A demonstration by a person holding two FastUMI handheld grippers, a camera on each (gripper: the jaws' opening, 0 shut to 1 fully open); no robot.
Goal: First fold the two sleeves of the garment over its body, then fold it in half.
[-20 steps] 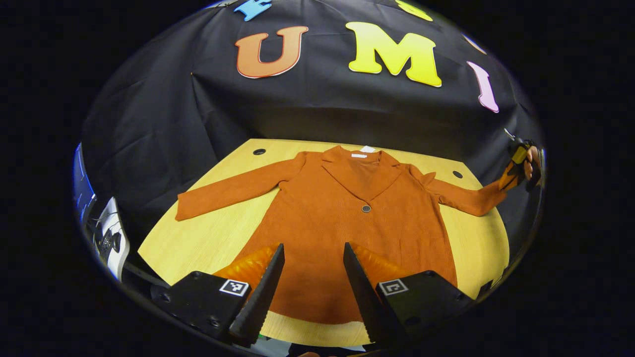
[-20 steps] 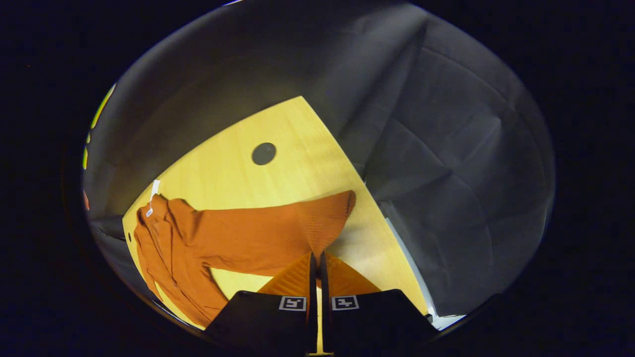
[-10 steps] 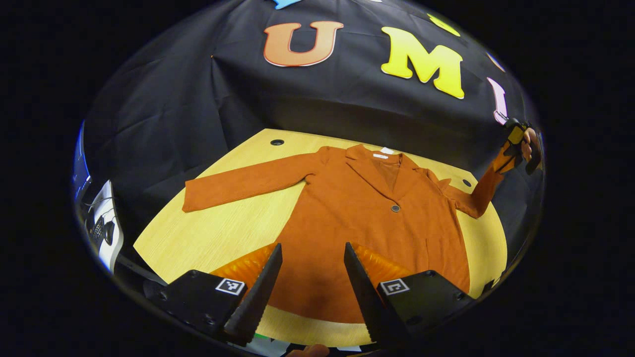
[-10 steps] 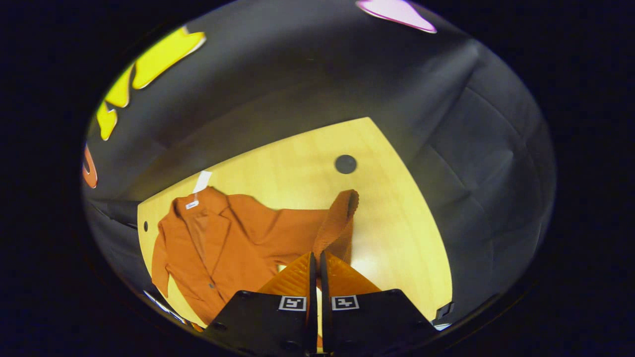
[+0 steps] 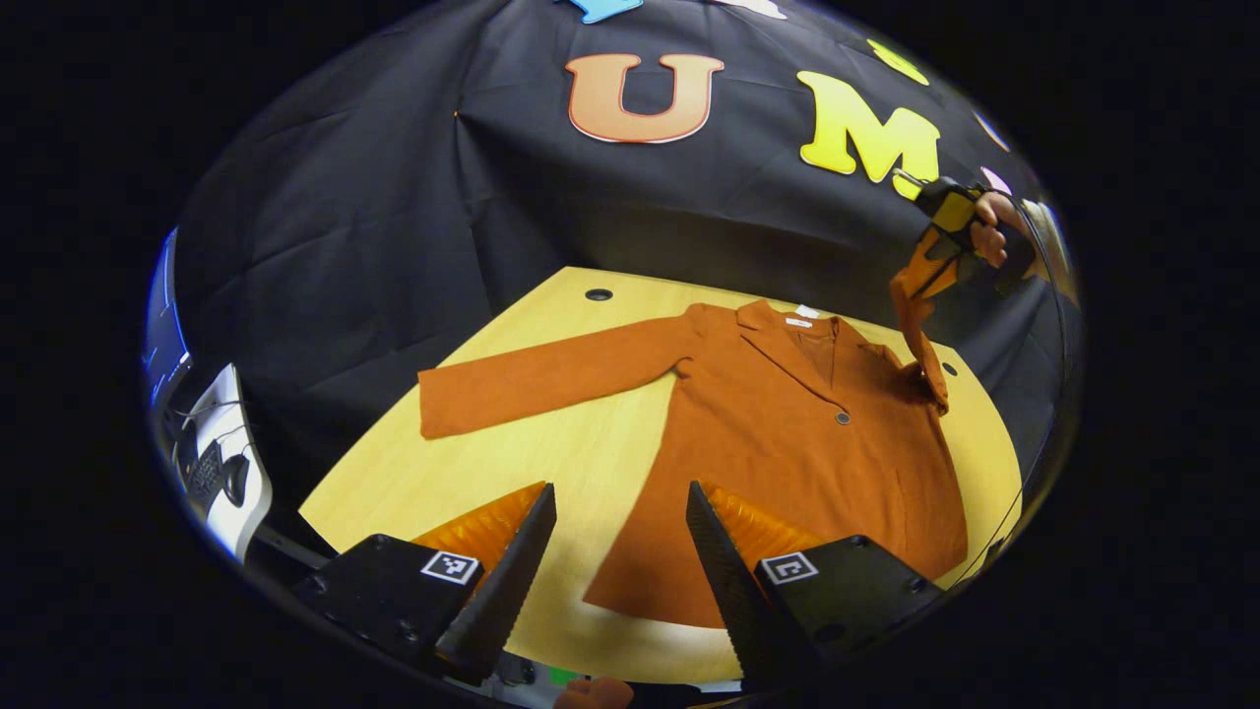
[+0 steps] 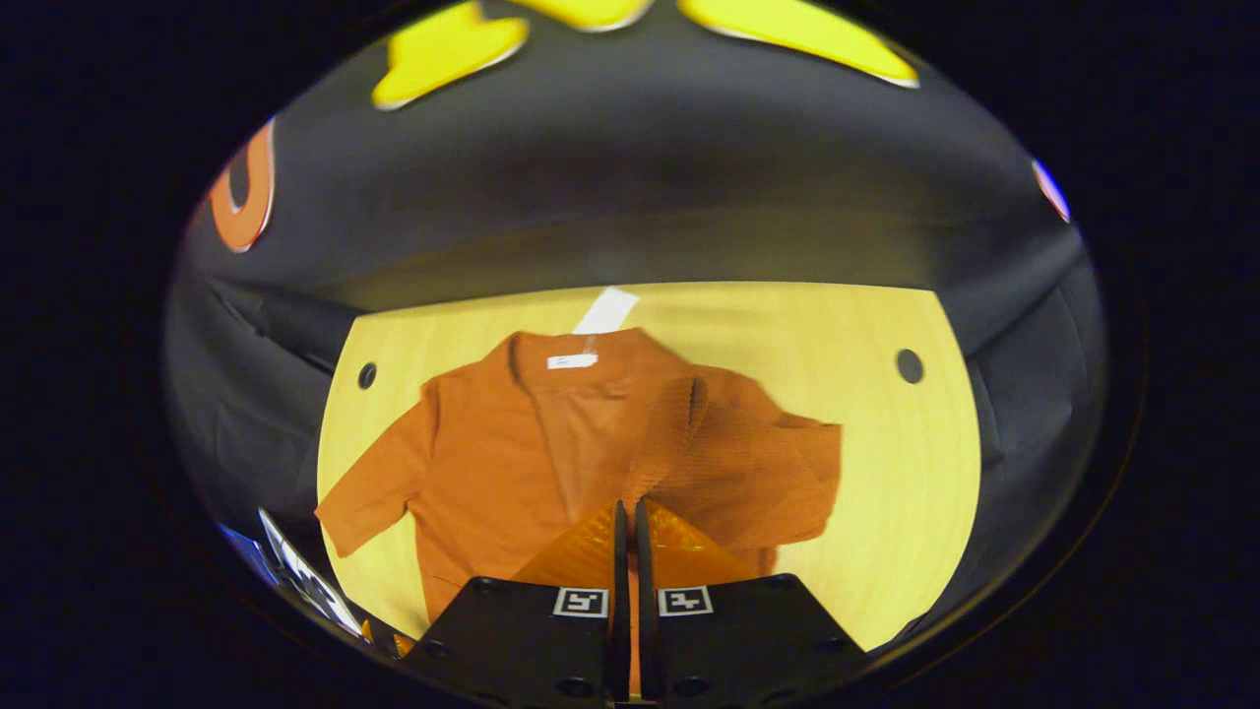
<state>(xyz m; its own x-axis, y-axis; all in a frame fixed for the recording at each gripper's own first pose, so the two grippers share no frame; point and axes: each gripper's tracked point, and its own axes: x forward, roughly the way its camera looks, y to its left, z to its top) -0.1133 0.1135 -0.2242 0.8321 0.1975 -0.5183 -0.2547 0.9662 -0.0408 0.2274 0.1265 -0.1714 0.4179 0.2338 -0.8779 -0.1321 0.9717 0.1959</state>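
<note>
An orange jacket (image 5: 817,443) lies face up on the yellow table (image 5: 463,463), one sleeve (image 5: 551,379) stretched flat to the left. My right gripper (image 5: 935,251), held by a hand, is up at the far right, shut on the other sleeve's cuff. That sleeve (image 5: 915,325) hangs from it down to the shoulder. In the right gripper view, my right gripper (image 6: 627,522) stands with jaws together on the cuff, and the lifted sleeve (image 6: 738,453) drapes over the jacket's body (image 6: 492,453). My left gripper (image 5: 615,581) hovers open near the hem with nothing in it.
The table has round holes near its far corners (image 5: 598,294) (image 6: 910,365). A white tag (image 6: 605,310) sticks out at the collar. White equipment (image 5: 221,463) sits below the table's left edge. Black cloth surrounds the table.
My right gripper has lifted the sleeve cuff off the table and carried it up and inward over the jacket's body. My left gripper stayed open and shifted to the left.
</note>
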